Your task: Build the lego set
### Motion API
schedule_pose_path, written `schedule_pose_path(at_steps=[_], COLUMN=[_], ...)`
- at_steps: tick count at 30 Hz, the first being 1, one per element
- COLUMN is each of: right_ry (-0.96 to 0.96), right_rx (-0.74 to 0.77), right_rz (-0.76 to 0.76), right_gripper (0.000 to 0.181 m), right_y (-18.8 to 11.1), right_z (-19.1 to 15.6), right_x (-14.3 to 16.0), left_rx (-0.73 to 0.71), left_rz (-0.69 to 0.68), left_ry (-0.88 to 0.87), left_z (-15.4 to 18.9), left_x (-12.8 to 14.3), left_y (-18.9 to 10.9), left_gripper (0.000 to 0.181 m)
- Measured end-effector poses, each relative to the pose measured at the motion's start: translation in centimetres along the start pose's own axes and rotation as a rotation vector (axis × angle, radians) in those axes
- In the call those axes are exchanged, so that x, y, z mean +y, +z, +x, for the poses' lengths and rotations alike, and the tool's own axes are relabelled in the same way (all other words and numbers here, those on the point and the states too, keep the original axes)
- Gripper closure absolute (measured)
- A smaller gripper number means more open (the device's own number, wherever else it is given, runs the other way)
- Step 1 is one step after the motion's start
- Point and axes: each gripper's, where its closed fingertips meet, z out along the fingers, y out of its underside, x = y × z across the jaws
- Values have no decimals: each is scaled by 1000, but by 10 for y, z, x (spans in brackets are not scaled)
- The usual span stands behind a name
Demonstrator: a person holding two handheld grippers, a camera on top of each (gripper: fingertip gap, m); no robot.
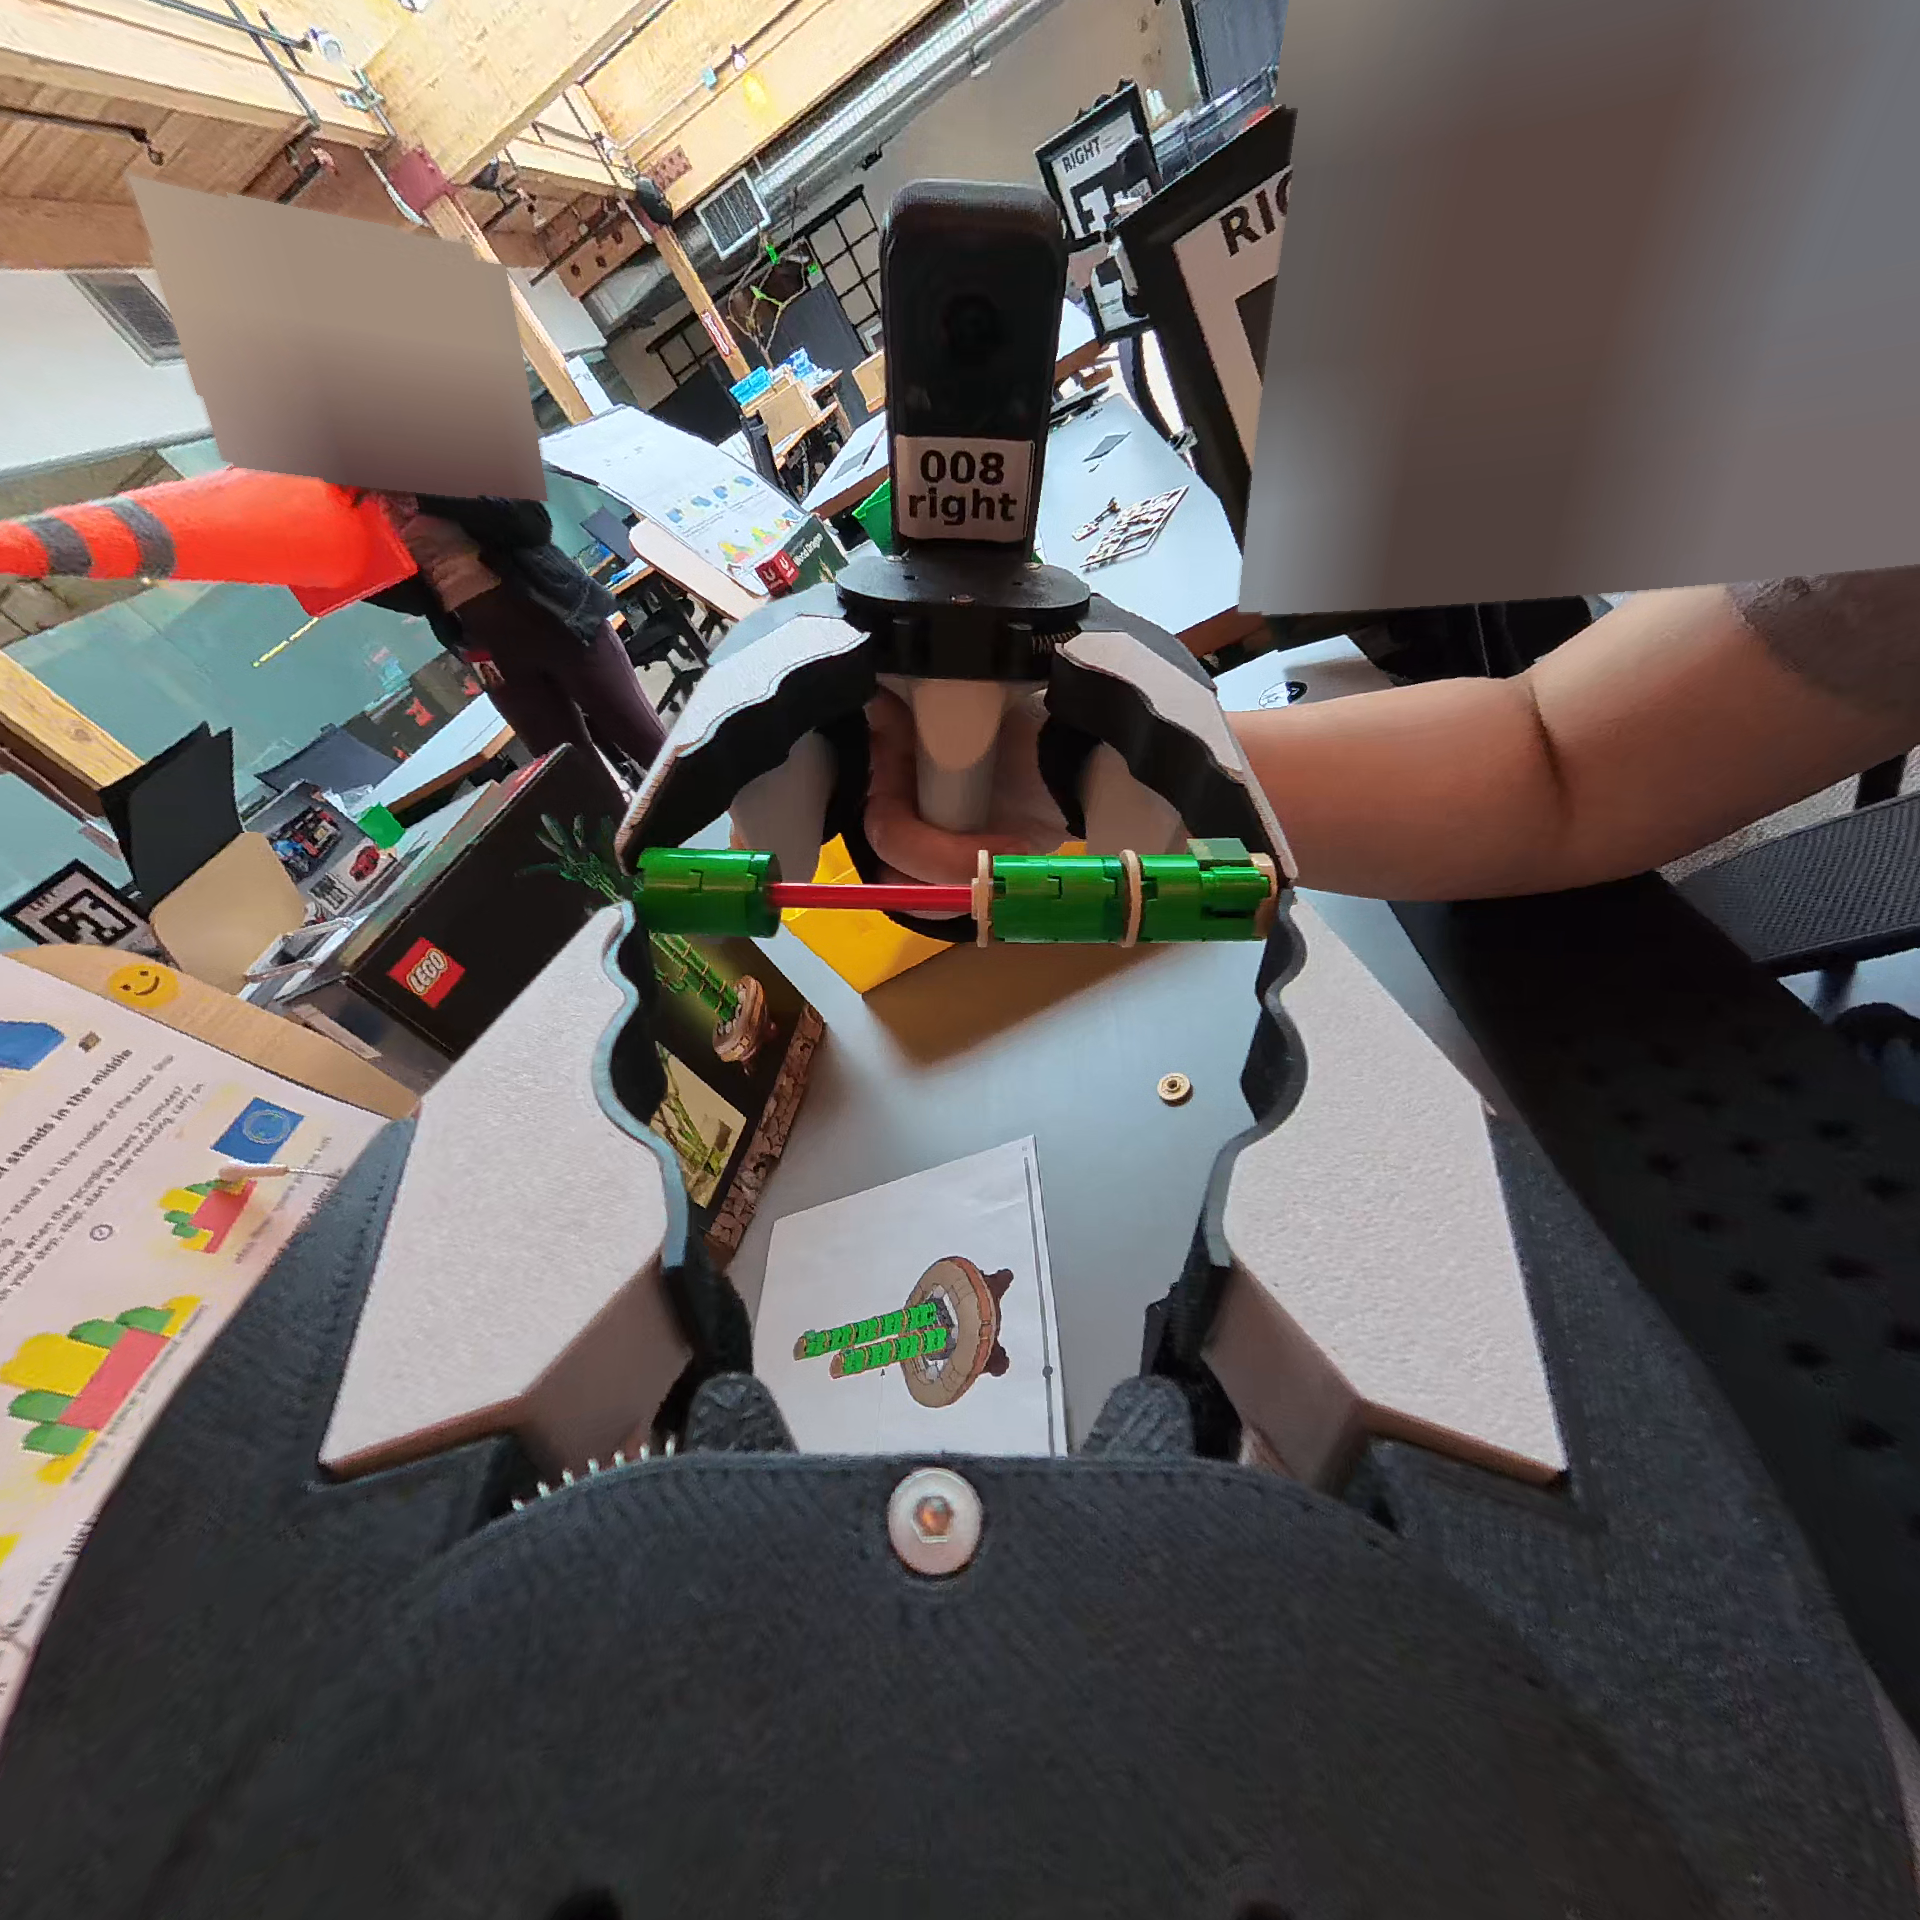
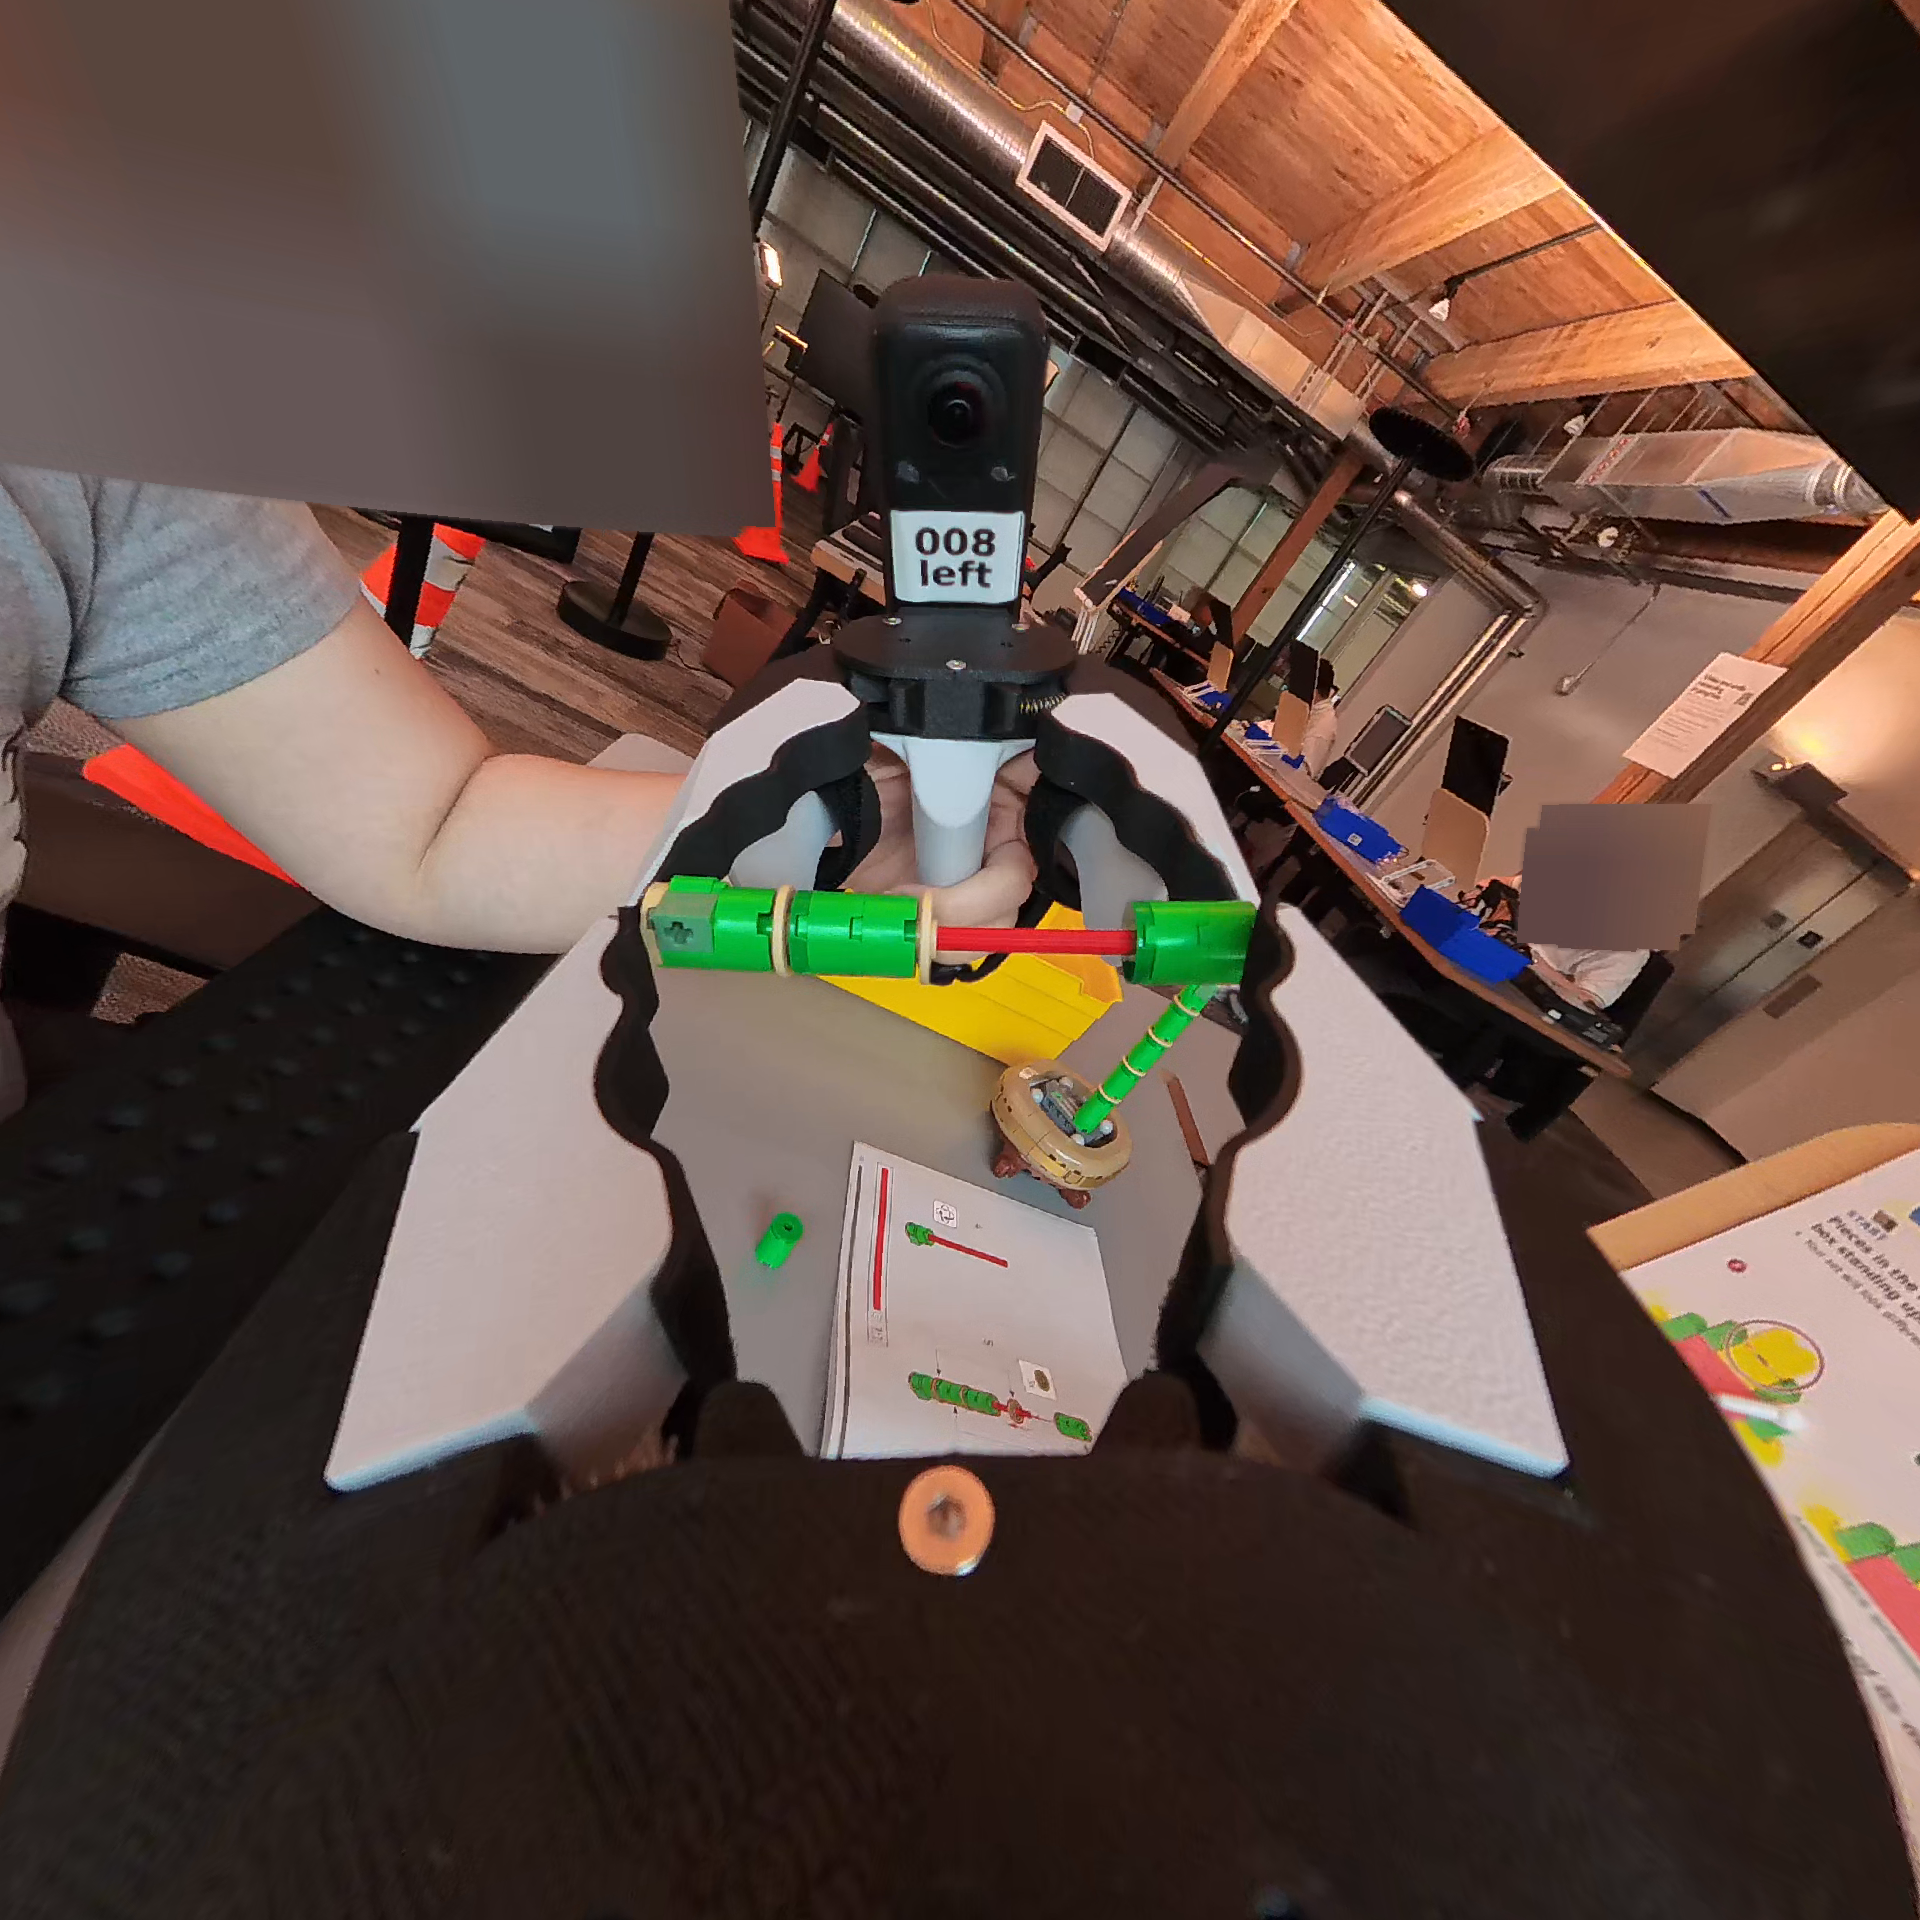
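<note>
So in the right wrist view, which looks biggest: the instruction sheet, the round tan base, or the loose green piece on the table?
Largest to smallest as they appear:
1. instruction sheet
2. round tan base
3. loose green piece
The sheet lies nearest the camera, which flatters it, though the gaps look wide enough to trust.

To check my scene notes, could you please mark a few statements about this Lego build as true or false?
1. Bare red axle shows between the held green segments. True.
2. A loose green cylinder lies on the table beside the instruction booklet. True.
3. The round tan base holds no stalk. False: a green stalk stands in it, tilted.
4. A blue bin sits right behind the held segments. False: it is a yellow bin.
</note>
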Motion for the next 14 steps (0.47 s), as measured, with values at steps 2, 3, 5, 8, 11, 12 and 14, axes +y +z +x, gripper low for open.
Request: schedule_pose_path(at_steps=[2, 3, 5, 8, 11, 12, 14], right_ry=[25, 41, 79, 144, 185, 192, 201], right_rx=[3, 6, 10, 14, 17, 18, 19], right_rz=[0, -3, -6, 5, 9, 6, 1], right_gripper=[69, 69, 69, 69, 69, 69, 69], right_y=[0, 0, 0, 0, -1, -1, -2], right_z=[3, 5, 10, 16, 19, 20, 21], right_x=[7, 12, 23, 39, 50, 52, 56], left_rx=[6, 9, 17, 27, 33, 34, 37], left_rz=[6, 6, 4, 4, 12, 13, 15], left_ry=[-26, -41, -79, -142, -187, -195, -207], left_z=[-3, -5, -9, -15, -19, -19, -20], left_x=[6, 11, 22, 37, 49, 51, 55], left_y=[1, 1, 2, 3, 5, 5, 6], left_gripper=[67, 67, 67, 67, 67, 67, 67])
